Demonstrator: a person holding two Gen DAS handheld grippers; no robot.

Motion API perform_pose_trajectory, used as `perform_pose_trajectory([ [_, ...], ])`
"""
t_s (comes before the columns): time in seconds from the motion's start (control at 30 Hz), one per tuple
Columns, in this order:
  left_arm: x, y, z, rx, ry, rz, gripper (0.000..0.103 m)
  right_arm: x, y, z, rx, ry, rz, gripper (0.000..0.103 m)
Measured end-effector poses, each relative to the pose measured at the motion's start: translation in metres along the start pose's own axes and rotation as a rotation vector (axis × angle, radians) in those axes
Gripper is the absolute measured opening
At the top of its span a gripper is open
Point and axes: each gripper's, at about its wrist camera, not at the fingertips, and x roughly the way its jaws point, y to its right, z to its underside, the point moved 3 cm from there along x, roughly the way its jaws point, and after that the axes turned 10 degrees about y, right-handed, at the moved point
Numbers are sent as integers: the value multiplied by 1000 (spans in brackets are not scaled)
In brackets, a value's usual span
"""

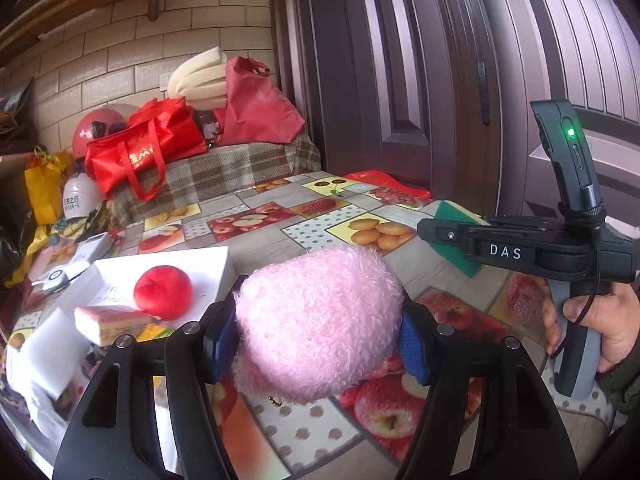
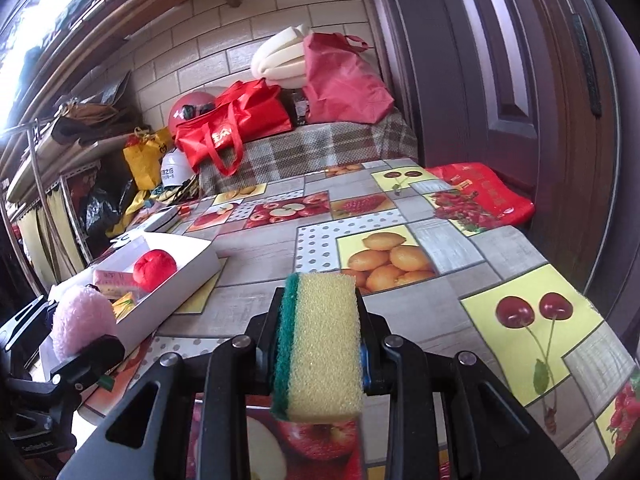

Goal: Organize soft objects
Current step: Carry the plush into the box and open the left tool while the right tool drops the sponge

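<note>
— What is ahead of my claws?

— A table under a fruit-print cloth, grey panels with oranges, cherries and apples, running away from me. Beyond its far end stands a low bench with a plaid cover.

— And on that bench?

— Red bags, a darker red bag and a stack of cream foam.

— The walls?

— Straight ahead, pale tile laid like brick. To my right, a dark brown panelled door. Far left, cluttered metal shelves with bright daylight pouring in above them.
</note>
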Motion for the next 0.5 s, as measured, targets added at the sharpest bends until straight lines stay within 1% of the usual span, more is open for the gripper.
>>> perform_pose_trajectory([
  [0.17,-10,-27,3,-72,1,-36,66,2,-19,3,-34,-5,-22,28],
  [0.3,-19,-42,4,-70,29,-76,66,2,-31,5,-57,-6,-33,28],
  [0.37,-23,-53,5,-60,47,-106,66,3,-33,5,-66,-6,-35,28],
  [0.43,-22,-67,4,-48,61,-154,66,3,-36,5,-74,-7,-35,28],
  [0.5,-17,-85,-1,-64,60,-192,66,4,-37,5,-74,-11,-37,28],
])
